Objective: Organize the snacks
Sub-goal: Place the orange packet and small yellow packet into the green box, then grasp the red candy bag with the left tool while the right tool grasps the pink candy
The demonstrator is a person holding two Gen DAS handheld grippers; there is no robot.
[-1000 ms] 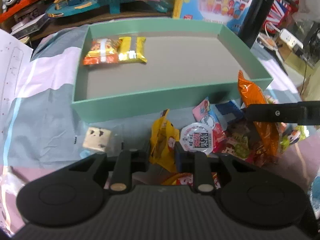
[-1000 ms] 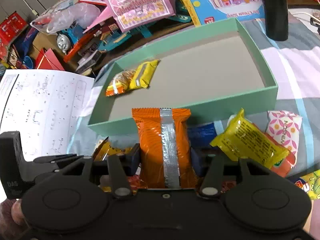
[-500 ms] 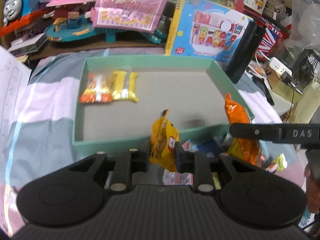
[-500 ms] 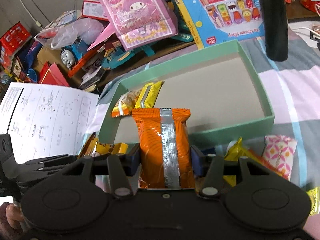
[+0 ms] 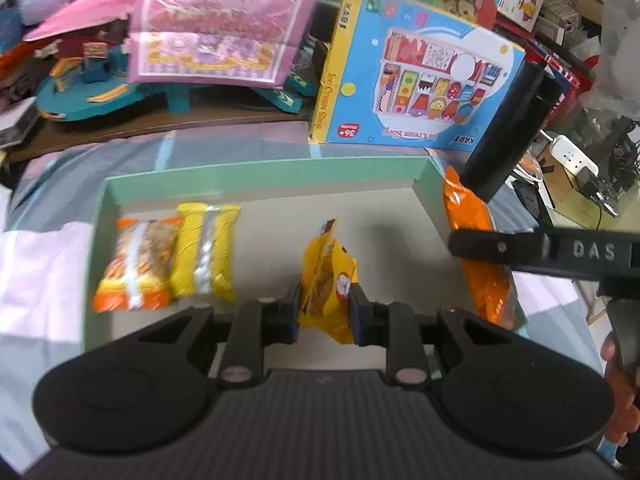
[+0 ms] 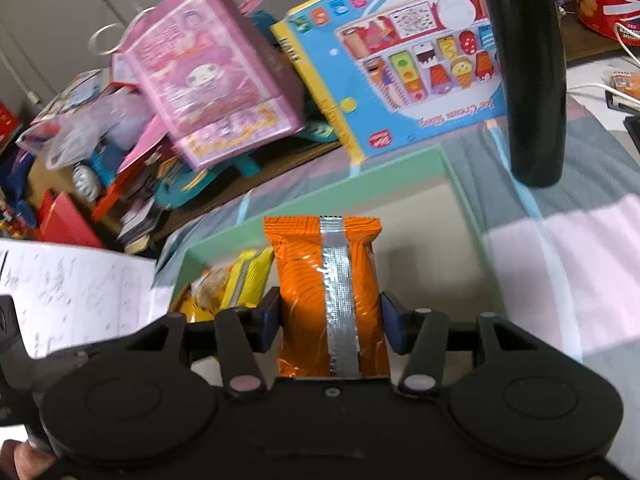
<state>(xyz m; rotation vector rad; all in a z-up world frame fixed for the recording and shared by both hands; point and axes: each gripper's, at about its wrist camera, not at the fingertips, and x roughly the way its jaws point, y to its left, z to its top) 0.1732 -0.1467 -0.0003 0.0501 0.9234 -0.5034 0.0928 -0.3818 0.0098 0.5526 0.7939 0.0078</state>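
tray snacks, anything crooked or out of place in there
Nothing stands out. In the green tray two packets, one orange and one yellow, lie flat side by side at its left end. The rest of its floor is bare.

Both wrist cameras close above, angled down and forward, sharing the green tray, toy boxes behind

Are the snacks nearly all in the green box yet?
Not yet. Two packets, an orange one and a yellow one, already lie in the green cardboard box. The left gripper holds a yellow crinkly bag and the right gripper an orange foil packet, both above the box. Dropping them comes next.
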